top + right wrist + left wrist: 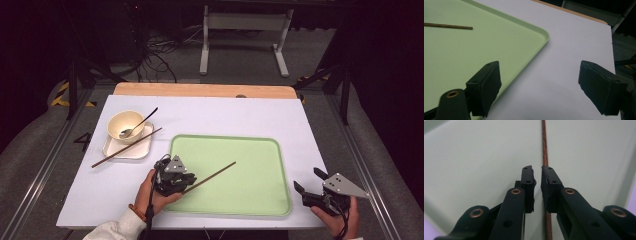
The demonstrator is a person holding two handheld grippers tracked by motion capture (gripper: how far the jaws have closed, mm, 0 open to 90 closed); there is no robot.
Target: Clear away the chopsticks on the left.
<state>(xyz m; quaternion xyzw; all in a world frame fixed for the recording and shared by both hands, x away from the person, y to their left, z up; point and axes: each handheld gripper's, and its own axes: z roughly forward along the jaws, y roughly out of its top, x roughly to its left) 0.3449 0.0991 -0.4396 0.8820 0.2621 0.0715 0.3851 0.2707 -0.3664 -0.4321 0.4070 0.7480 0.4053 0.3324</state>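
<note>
A brown chopstick [210,177] lies slanted on the pale green tray [225,138], near its front left. My left gripper [187,182] is low over the chopstick's near end at the tray's left rim. In the left gripper view the jaws [537,170] stand a narrow gap apart. The chopstick [545,145] runs lengthwise under the right pad [547,182], and green tray shows through the gap, so nothing is pinched. My right gripper [308,180] hovers wide open and empty over the white table just right of the tray [499,45]. From there the chopstick's far tip [449,26] shows.
At the left of the white table [225,115] a cream bowl [125,125] holding a spoon [139,124] stands on a white square plate [142,150]. A second chopstick [115,154] lies across that plate. A wooden strip [205,90] borders the far edge.
</note>
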